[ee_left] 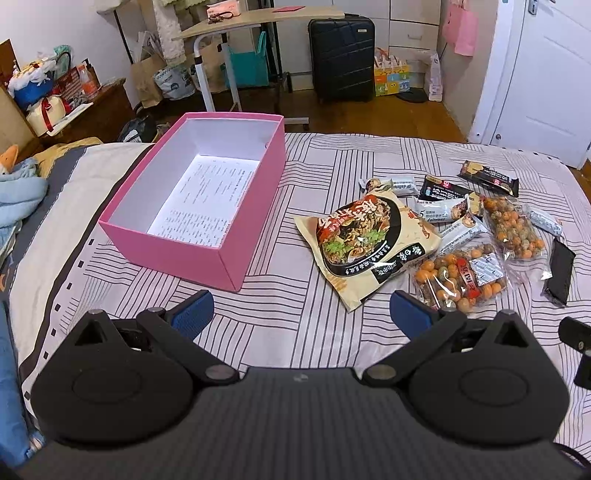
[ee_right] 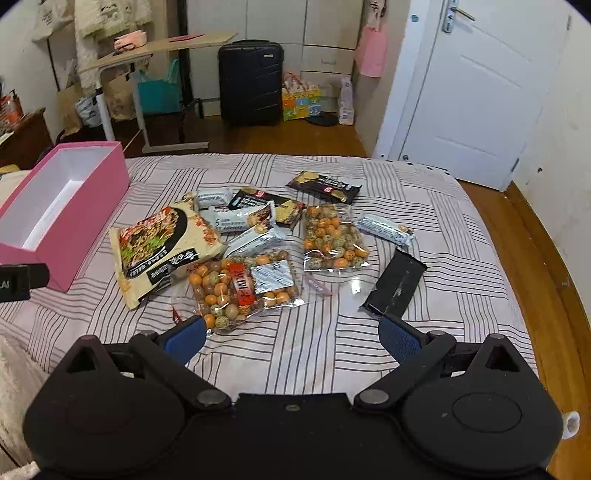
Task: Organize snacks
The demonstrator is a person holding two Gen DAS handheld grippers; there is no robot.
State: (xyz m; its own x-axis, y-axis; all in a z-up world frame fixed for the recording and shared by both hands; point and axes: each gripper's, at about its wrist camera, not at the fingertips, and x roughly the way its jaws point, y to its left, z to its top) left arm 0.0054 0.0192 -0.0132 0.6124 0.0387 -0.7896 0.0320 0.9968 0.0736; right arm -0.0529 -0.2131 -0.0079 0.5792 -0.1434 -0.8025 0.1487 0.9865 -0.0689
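Observation:
A pink box (ee_left: 177,240) (ee_right: 85,221) stands open on the striped bed, with only a printed sheet on its white floor. To its right lies a heap of snacks: a large noodle bag (ee_left: 365,240) (ee_right: 159,247), two clear bags of coated nuts (ee_left: 458,277) (ee_right: 240,288) (ee_right: 332,240), several white bars (ee_left: 443,210) (ee_right: 384,229) and dark bars (ee_left: 487,177) (ee_right: 395,284) (ee_right: 325,186). My left gripper (ee_left: 301,314) hovers open near the bed's front, between box and noodle bag. My right gripper (ee_right: 291,338) is open just short of the nearer nut bag.
Beyond the bed's far edge are a wooden floor, a rolling side table (ee_left: 258,18), a black suitcase (ee_left: 341,55) (ee_right: 251,81) and bags. A white door (ee_right: 476,92) stands at the right. Blue bedding (ee_left: 18,195) lies at the left.

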